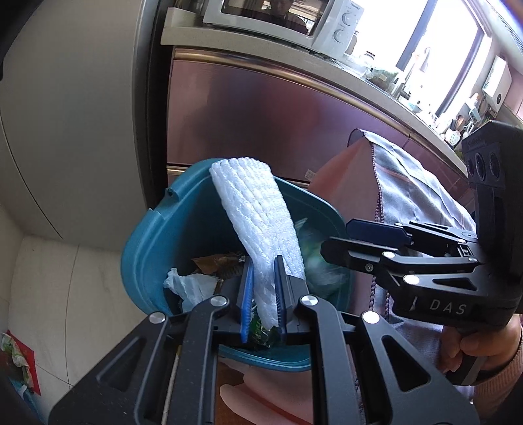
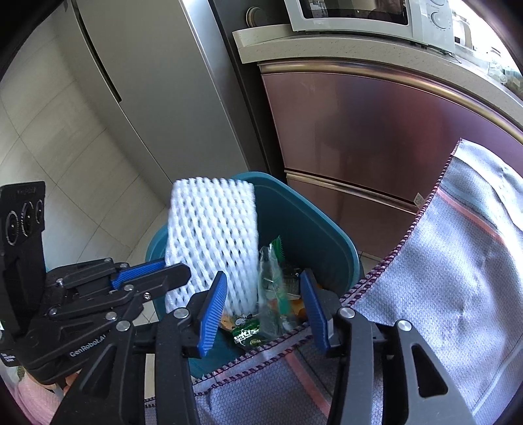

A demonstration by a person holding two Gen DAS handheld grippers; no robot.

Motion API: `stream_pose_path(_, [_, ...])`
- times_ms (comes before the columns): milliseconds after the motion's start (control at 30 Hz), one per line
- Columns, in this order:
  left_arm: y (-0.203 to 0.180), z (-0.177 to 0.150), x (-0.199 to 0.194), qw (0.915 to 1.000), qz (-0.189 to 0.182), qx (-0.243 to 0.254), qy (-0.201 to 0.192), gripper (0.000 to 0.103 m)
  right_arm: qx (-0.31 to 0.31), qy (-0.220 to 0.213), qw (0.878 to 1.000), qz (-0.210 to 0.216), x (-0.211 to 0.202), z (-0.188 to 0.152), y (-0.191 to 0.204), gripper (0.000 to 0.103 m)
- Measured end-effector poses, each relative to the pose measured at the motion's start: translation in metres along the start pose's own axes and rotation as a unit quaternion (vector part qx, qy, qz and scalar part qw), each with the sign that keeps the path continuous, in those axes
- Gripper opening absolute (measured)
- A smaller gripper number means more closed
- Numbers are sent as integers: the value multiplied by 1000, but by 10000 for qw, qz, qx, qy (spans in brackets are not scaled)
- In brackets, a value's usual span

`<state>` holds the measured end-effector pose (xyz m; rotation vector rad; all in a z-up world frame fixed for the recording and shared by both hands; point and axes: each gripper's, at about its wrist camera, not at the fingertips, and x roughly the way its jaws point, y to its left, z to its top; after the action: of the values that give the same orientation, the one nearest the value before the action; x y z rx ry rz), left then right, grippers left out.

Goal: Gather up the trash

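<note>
Left gripper [image 1: 263, 294], nearest the lens in left wrist view: jaws pinching lower end of white foam net sleeve [image 1: 258, 225]; sleeve stands up over teal trash bin [image 1: 147, 248]. Bin contents, L to R: crumpled white tissue [image 1: 191, 286], brown wrapper [image 1: 212, 261], green printed wrapper [image 1: 261, 336] below the jaws. Floor at far L: red-and-green scrap [image 1: 19, 363], well apart from bin.

Right gripper [image 2: 266, 309], right wrist view: jaws spread, pads not pressing on anything. Clear plastic wrapper w/ green print [image 2: 273, 287] sits between the blue pads, blurred; cannot tell if it touches either pad. Wrapper is above bin interior [image 2: 307, 229], beside the foam sleeve.

R of bin: grey cloth w/ purple stitched edge [image 2: 457, 278] draped, its hem overlapping bin's near rim. Bkgd: steel fridge [image 2: 157, 98], maroon cabinet [image 2: 359, 130], microwave [image 2: 359, 16] on tabletop [image 2: 261, 42].
</note>
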<state>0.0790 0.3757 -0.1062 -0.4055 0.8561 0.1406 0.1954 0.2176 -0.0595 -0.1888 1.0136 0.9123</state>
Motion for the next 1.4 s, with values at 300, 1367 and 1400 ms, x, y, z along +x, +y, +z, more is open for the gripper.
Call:
stream_pose_path(300, [4, -9, 19, 9999, 29, -4, 156, 13, 96, -98, 9998, 107, -7, -7, -4, 46])
stream_pose_path(1367, [-88, -48, -119, 9734, 75, 917, -2097, 98, 324, -2148, 9721, -890, -175, -134, -22, 91])
stream_pose_path(1400, [-94, -50, -123, 9724, 43, 929, -2141, 98, 351, -2301, 9669, -1043, -185, -144, -23, 94])
